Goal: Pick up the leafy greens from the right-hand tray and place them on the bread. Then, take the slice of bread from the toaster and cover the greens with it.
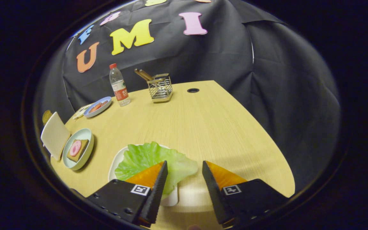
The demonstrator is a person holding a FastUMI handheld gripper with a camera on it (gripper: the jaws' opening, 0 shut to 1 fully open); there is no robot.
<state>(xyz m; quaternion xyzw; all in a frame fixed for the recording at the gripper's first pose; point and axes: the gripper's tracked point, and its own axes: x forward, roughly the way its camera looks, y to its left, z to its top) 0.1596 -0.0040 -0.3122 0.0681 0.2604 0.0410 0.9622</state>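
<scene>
Broadly, the wooden table (203,127) is the biggest thing: pale, straight-grained, with a rounded edge and a small dark cable hole (193,90) near its far side. Taking the white tray (115,166) as the landmark, it sits on the table just ahead of the gripper (184,171), a smooth, glossy, rounded-corner tray partly covered by the left finger.

On that tray lie the leafy greens (149,158), a single ruffled, veined, light-green leaf with a plastic sheen. Its edge spills past the tray toward the gap between the fingers; the left fingertip overlaps the leaf in view, while the right finger stands apart from it. Whether the left finger touches the leaf I cannot tell.

The gripper is spread wide, its 2 fingers holding nothing; each is a black wedge with a ribbed inner face, an orange upper surface and a square marker tag.

Left of the tray, a pale blue-green bowl-like plate (88,135) holds a brown square slice of bread (81,152) topped with a pink round piece (75,148). Just beyond that plate stands a flat, cream, rounded-square slice (54,134), tilted upright.

Farther beyond the tray are a blue plate (105,105) with reddish pieces, a clear plastic bottle (119,84) with a red cap, and a wire-mesh metal holder (160,88) with wooden sticks leaning out.
</scene>
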